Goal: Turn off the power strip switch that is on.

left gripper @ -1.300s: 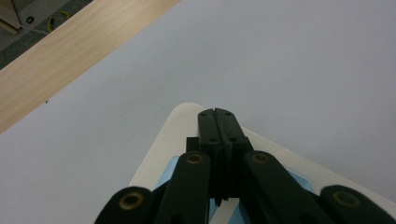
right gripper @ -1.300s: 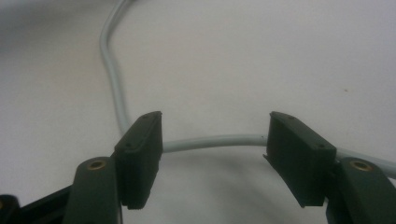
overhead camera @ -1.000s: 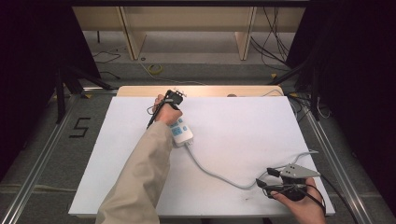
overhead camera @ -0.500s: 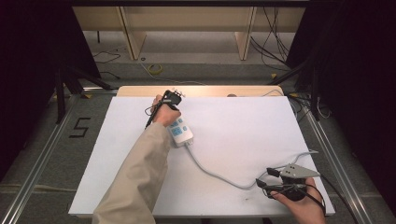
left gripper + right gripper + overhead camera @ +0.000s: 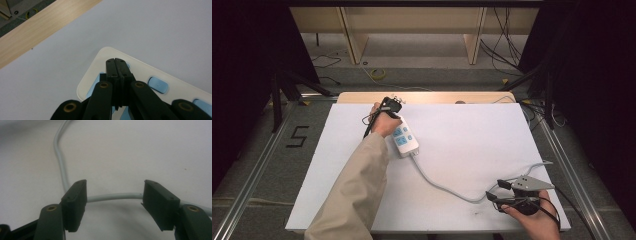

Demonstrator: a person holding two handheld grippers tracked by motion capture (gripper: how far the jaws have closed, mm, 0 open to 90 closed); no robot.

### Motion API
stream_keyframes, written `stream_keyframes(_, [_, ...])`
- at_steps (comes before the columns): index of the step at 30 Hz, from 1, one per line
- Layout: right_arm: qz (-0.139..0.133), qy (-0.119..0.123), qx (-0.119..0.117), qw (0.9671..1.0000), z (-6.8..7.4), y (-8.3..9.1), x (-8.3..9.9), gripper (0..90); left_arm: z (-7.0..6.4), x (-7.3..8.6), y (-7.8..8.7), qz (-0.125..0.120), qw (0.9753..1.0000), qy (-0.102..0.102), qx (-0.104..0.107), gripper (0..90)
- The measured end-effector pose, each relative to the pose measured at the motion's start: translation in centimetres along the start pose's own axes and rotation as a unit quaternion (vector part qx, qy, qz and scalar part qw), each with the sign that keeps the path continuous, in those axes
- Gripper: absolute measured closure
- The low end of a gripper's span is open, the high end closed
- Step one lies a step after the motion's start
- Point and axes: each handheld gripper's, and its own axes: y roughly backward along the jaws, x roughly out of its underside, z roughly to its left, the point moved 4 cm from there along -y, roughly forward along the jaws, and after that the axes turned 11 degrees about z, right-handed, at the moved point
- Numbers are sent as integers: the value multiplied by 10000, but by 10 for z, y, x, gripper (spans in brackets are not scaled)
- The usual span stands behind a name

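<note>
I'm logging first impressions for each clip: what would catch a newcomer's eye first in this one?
Most likely the white power strip with blue sockets, lying left of centre on the white table, with the left gripper shut and its tips over the strip's end. Next, the strip's grey cable curves toward the near right corner, where it runs across the gap of the open right gripper.

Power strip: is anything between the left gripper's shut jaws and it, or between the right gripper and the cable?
Nothing visible. The left gripper, jaws shut, sits directly over the power strip with no object between. The right gripper is open, and the grey cable runs across the gap between its jaws, on the bare white table.
</note>
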Motion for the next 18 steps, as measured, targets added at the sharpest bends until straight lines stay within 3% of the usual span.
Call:
stream_keyframes(7, [8,-12,0,10000,0,0,0,368,-1,7,10,-85,10000,11,21,900])
stream_keyframes(18, [10,-19,7,10000,0,0,0,368,1,30,25,-137,9998,116,97,899])
